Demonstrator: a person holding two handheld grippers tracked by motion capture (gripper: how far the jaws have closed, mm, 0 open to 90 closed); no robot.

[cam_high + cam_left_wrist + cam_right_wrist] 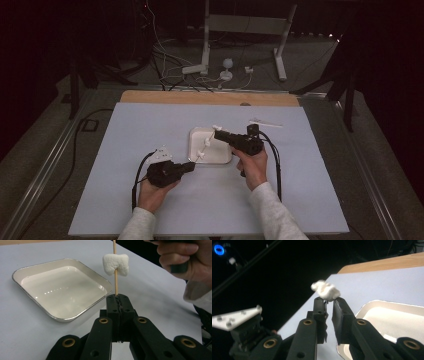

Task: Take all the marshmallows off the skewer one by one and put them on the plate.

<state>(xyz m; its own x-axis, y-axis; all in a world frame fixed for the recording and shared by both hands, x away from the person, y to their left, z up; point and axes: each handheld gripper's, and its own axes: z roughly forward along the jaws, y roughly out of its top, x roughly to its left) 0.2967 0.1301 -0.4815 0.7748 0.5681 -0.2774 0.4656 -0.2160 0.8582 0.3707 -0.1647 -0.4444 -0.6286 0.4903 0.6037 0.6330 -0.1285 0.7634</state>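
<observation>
L gripper [117, 298] is clamped tight on the bottom end of a thin wooden skewer [115, 282], jaws pressed together w/ the stick rising straight up out of them. A white marshmallow [116, 264] is threaded on the skewer a bit above the jaw tips, clear of them. Just left of and beyond that gripper sits a square white tray [32, 298] w/ a metal rim, nothing showing inside, on the pale blue table cover [22, 335]. Up and to the right of the L gripper's jaws, the person's right hand [185, 261] wraps a black handle. R gripper [329, 300] pinches a second marshmallow [325, 291] at its tips, jaws only partly closed, a narrow gap left between them; the piece is blurred, so its exact shape is hard to tell. The tray corner lies just right of and below those jaws, and the grey three-cornered plate [235, 317] of the L gripper shows lower left. In the high view the R gripper [218, 133] points over the tray [197, 132] toward the skewer top, the L gripper [190, 166] is at the tray's near left corner, and a small white object [265, 122], prob. more pieces, lies on the cover beyond the R gripper.
</observation>
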